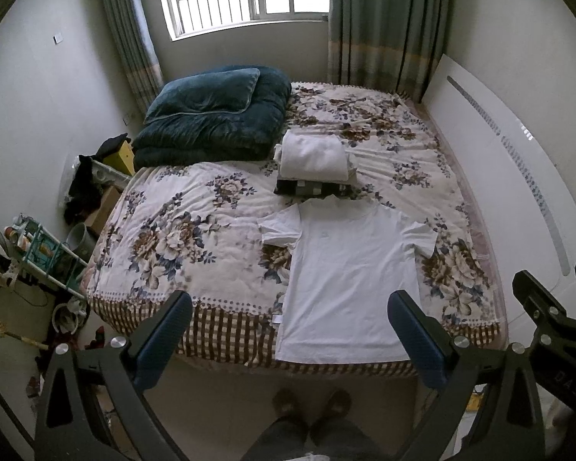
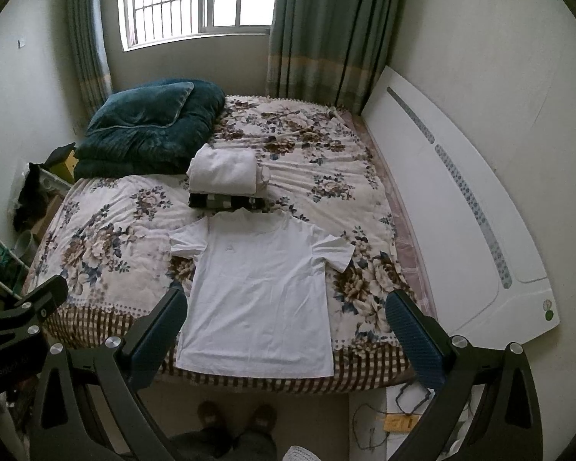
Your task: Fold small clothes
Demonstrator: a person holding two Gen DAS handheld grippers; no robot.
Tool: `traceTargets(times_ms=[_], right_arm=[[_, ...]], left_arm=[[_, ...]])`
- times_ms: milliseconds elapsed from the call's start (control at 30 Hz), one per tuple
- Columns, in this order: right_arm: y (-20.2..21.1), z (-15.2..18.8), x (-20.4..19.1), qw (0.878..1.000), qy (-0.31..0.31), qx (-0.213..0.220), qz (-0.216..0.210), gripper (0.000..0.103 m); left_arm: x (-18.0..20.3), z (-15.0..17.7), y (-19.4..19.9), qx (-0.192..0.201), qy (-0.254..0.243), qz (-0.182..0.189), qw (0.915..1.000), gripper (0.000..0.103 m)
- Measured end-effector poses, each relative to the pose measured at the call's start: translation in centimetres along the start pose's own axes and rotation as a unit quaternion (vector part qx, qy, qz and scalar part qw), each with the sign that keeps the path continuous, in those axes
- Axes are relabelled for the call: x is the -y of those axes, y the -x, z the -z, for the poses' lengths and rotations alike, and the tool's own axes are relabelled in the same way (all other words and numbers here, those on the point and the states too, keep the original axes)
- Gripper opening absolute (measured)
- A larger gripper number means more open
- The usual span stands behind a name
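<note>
A small white T-shirt [image 1: 349, 269] lies spread flat, neck away from me, on the flowered bed cover [image 1: 172, 238] near the bed's front edge; it also shows in the right wrist view [image 2: 261, 292]. Behind its neck stands a stack of folded clothes [image 1: 313, 161], white on top, dark checked at the bottom, seen too in the right wrist view [image 2: 224, 176]. My left gripper [image 1: 290, 330] is open and empty, held above the shirt's hem. My right gripper [image 2: 286, 330] is open and empty, above the hem too.
A folded dark teal quilt [image 1: 215, 115] lies at the bed's back left. A white headboard [image 2: 460, 207] runs along the right side. Clutter and a rack [image 1: 38, 253] stand on the floor at left. My feet [image 1: 311, 403] are at the bed's front.
</note>
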State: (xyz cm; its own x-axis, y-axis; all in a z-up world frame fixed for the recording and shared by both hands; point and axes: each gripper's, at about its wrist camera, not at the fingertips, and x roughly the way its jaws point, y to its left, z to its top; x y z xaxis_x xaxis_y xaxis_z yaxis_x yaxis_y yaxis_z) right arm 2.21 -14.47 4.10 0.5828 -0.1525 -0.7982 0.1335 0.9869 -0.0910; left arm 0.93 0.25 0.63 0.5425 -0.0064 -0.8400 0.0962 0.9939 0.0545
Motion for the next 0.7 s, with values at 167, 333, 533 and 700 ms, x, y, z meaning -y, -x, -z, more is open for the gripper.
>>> traceTargets(times_ms=[167,333,533,700], right_arm=[[0.16,-0.22,-0.06,1.0,0.0,0.0,0.001,0.103],[0.28,0.07,0.09,1.0,0.0,0.001,0.0,0.103],[0.46,-0.2,-0.01,1.0,-0.001,0.001,0.002,0.103],[0.44,-0.1,-0.07,1.0,-0.002,0.002,0.003,0.103]], left_arm=[[-0.02,0.02,0.04,0.001,0.001,0.0,1.0,0.103],[0.07,-0.2,0.0,0.001,0.001,0.001,1.0,0.103],[0.07,-0.23,-0.01,0.002,0.001,0.003,1.0,0.103],[0.38,-0.79,-0.22,0.001,-0.001,0.005,1.0,0.103]])
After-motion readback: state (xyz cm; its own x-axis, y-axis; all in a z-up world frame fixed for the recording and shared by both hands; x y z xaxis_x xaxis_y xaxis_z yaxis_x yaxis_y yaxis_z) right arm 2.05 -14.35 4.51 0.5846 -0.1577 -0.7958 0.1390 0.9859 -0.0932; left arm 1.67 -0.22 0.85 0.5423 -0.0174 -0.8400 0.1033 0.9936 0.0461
